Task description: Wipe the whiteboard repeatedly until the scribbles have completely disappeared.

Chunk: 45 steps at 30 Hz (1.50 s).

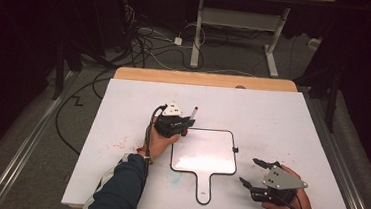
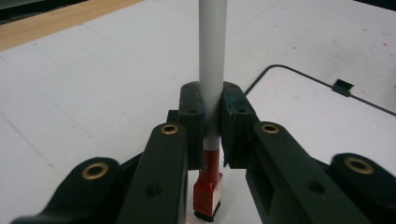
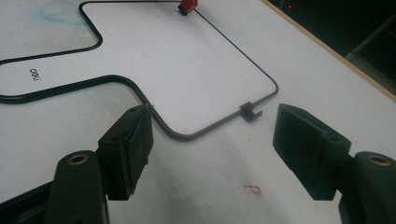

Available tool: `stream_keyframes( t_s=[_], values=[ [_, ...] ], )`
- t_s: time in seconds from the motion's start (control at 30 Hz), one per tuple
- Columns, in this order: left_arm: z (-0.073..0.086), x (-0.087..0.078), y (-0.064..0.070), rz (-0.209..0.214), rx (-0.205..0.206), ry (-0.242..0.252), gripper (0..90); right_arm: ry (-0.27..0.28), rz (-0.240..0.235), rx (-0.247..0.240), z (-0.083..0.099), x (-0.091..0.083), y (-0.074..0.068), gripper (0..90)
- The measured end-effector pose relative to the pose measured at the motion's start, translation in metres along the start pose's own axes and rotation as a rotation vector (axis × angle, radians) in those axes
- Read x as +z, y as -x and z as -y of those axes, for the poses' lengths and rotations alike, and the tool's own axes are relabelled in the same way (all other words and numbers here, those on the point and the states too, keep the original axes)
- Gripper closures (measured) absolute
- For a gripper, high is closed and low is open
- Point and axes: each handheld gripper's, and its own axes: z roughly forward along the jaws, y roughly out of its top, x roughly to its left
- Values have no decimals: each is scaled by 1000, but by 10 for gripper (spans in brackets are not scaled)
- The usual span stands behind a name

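Note:
A paddle-shaped whiteboard [image 1: 204, 156] [image 2: 327, 116] [image 3: 187, 60] with a thin black rim and a short handle lies flat in the middle of the white table cover. My left gripper [image 1: 174, 121] [image 2: 212, 107] is at the board's far left corner, shut on a grey marker [image 1: 193, 113] [image 2: 212, 56]. The marker's red end [image 2: 208, 191] [image 3: 187, 5] points down at that corner. My right gripper [image 1: 251, 171] [image 3: 212, 112] stands open just off the board's near right corner, with nothing between its fingers.
A small black clip [image 1: 234, 149] [image 3: 250, 112] sits on the board's right rim. Red specks [image 1: 120, 143] and a faint blue smudge [image 1: 175, 179] mark the white cover [image 1: 283, 117]. A wooden table edge [image 1: 205, 79] runs along the far side, with floor cables [image 1: 143, 46] beyond.

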Motion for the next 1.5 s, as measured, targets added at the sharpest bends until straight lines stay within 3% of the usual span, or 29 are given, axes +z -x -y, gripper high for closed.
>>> stream_keyframes(
  t_s=[0.17,0.4,0.63,0.9,1.07,1.3,1.5],
  values=[
    [1,-1,-6,-8,-26,-1,789,1,0,1,0,0,0,295],
    [8,-8,-2,28,-55,-13,790,6,5,3,-1,-2,1,295],
    [17,-17,24,72,-9,-39,790,10,9,2,-2,-3,1,295],
    [25,-28,43,129,10,-51,789,3,6,0,-2,-1,-1,295],
    [28,-40,49,113,45,-51,789,5,5,4,-3,0,0,295],
    [24,-51,45,82,45,16,788,4,2,-1,-4,4,0,296],
    [18,-57,56,91,93,58,787,39,-8,47,-12,7,6,324]
  ],
)
